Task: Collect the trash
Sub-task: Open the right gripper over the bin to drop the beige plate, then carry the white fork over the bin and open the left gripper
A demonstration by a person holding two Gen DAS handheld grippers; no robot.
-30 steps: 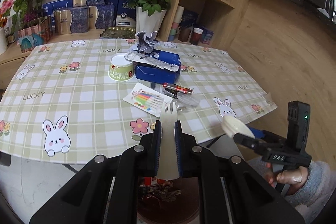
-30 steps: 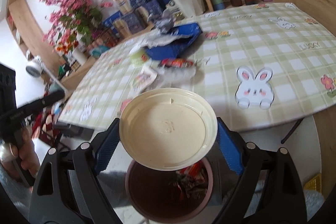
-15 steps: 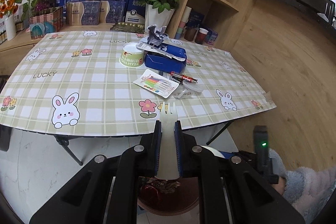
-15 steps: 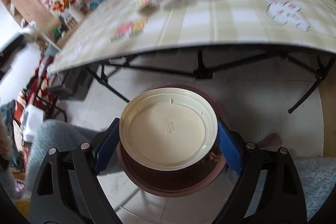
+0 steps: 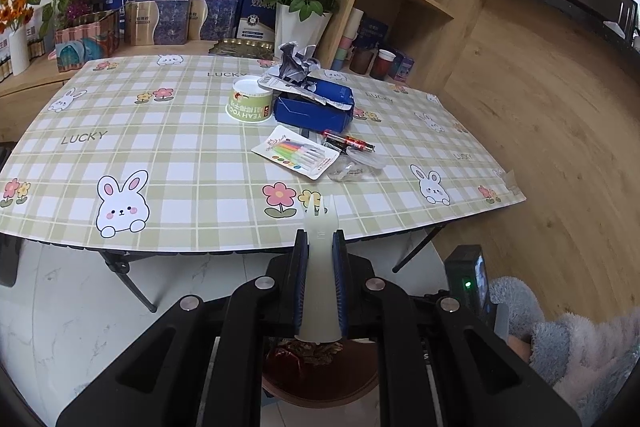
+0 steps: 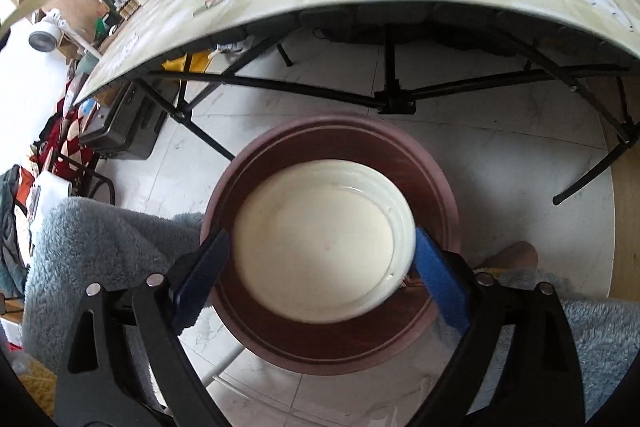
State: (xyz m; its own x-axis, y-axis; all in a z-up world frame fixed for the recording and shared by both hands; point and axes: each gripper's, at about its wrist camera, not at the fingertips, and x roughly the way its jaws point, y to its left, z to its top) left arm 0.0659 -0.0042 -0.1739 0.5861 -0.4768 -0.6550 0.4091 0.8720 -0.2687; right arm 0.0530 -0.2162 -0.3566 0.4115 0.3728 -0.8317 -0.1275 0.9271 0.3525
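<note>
Right wrist view: cream lid [image 6: 324, 243] loose between parted right hand-held gripper [image 6: 320, 267] pads.

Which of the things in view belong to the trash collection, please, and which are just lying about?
Job:
cream lid over the brown bin
plastic fork in the left hand-held gripper
blue carton, yoghurt cup, pen pack on the table

Lying about:
rose vase
gift boxes

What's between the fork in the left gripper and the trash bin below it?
Nothing visible blocks it. The fork is clamped in the left gripper, and the bin sits open just beneath, already holding crumpled wrappers.
</note>
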